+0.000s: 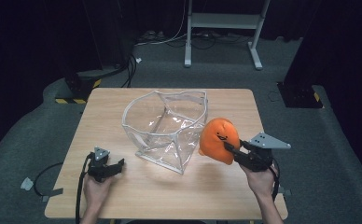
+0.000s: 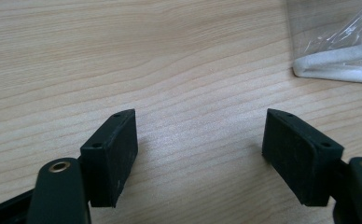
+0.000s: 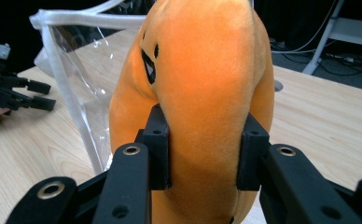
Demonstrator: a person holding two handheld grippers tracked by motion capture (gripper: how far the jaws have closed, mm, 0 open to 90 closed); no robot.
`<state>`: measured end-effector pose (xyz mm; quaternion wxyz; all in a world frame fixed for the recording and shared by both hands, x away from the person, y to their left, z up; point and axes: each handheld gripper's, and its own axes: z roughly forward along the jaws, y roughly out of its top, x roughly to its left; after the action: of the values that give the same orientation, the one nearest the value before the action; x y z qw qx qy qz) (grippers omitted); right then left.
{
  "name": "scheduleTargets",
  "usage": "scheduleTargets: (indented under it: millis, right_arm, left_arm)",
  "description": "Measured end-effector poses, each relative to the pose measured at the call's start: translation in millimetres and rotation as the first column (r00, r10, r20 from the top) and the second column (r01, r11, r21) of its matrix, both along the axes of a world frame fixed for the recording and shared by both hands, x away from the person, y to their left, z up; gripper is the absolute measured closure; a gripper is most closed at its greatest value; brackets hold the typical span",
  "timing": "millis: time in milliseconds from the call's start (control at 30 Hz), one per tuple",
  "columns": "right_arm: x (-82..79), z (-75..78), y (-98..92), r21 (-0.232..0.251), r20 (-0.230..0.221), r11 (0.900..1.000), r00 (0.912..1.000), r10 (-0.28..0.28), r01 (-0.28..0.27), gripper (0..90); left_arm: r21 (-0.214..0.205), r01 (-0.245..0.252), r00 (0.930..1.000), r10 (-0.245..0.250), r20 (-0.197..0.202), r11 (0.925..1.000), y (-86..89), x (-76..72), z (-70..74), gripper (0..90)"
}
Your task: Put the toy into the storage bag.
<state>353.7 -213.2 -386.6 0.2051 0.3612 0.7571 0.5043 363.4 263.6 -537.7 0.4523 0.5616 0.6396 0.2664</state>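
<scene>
Wooden table (image 1: pixel 137 186) | left tool (image 2: pixel 200 154) wide open, empty | right tool (image 3: pixel 202 154) squeezing orange plush (image 3: pixel 202 70)

My left hand (image 1: pixel 96 186) is resting low on the surface (image 1: pixel 170 196), holding the left gripper (image 1: pixel 118 164) with its fingers (image 2: pixel 111 156) spread wide apart. My right hand (image 1: pixel 259 179) is holding the right gripper (image 1: pixel 229 148), whose fingers (image 3: pixel 156 147) are pinching the orange plush toy (image 1: pixel 219 139).
</scene>
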Motion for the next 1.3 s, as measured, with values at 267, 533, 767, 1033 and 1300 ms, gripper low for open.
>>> scheduleTargets:
  millis: [267, 533, 767, 1033, 1300]
  right_arm:
    - [-0.9, 19.9, -1.6, 0.039, 0.02, 0.999, 0.9996, 0.019, -0.02, 64.7]
    - [0.5, 42.2, -1.8, 0.056, 0.025, 0.9977, 0.999, 0.036, -0.037, 64.7]
    - [3.5, 58.4, 2.0, 0.065, 0.041, 0.9965, 0.9979, 0.05, -0.053, 64.6]
    - [9.8, 75.3, 11.0, 0.06, 0.058, 0.9956, 0.9959, 0.069, -0.072, 64.6]
    - [18.5, 92.2, 20.8, 0.052, 0.078, 0.9955, 0.9941, 0.075, -0.079, 64.6]
  left_arm:
    - [-0.003, -0.003, 1.0, 0.003, 0.001, 1.0, -0.4, 0.1, 0.0, 26.4]
    - [-0.003, -0.002, 1.0, 0.002, 0.001, 1.0, -0.4, 0.1, -0.1, 26.4]
    - [-0.003, -0.003, 1.0, 0.003, 0.001, 1.0, -0.4, 0.1, -0.1, 26.4]
    - [-0.004, -0.004, 1.0, 0.004, 0.002, 1.0, -0.7, 0.1, -0.1, 26.3]
    - [-0.005, -0.003, 1.0, 0.003, 0.002, 1.0, -0.7, 0.1, -0.1, 26.2]
